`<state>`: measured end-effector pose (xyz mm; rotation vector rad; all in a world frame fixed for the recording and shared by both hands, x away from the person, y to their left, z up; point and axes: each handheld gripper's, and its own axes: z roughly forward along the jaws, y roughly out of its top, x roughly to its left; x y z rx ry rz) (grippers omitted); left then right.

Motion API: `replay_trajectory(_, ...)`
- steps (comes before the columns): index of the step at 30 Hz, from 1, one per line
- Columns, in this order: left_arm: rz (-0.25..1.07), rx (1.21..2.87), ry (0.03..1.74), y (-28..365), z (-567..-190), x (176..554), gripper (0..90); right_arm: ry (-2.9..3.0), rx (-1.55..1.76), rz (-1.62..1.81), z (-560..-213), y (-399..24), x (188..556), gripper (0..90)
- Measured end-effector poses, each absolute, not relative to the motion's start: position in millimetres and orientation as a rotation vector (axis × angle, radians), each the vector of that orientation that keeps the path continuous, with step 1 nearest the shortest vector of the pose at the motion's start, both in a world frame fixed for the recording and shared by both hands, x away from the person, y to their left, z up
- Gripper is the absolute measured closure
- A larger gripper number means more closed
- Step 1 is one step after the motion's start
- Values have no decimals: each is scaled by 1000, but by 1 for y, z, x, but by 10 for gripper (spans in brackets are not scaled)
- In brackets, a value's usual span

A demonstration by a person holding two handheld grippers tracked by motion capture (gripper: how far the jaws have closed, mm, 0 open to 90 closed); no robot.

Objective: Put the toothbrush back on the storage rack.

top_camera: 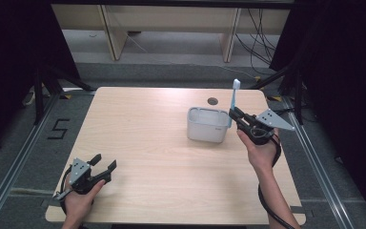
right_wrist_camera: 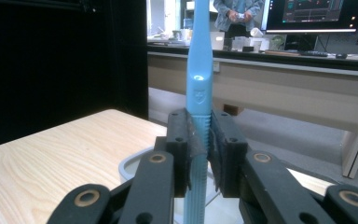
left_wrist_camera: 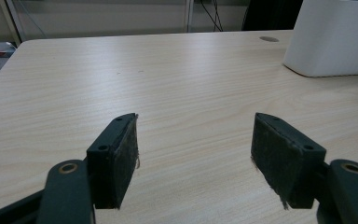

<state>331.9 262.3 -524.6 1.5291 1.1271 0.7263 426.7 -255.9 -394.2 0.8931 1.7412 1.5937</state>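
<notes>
A light blue toothbrush stands upright at the right rim of a white rectangular container. My right gripper is shut on its handle, and in the right gripper view the toothbrush rises straight up between the two pads. The container shows just below the jaws there. My left gripper rests near the table's front left corner, open, with nothing between its pads; only bare wood lies ahead of it. The container sits far right in that view.
The wooden table has a round cable hole behind the container. Black stands and cables sit on the floor around the table. A desk with monitors and a person stand far off in the right gripper view.
</notes>
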Motion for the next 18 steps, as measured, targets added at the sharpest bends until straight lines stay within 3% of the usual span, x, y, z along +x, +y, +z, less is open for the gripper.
replay_trajectory(18,725,1527,1129,263,-524,332,313,1694,903,1614,-395,-247,442,792)
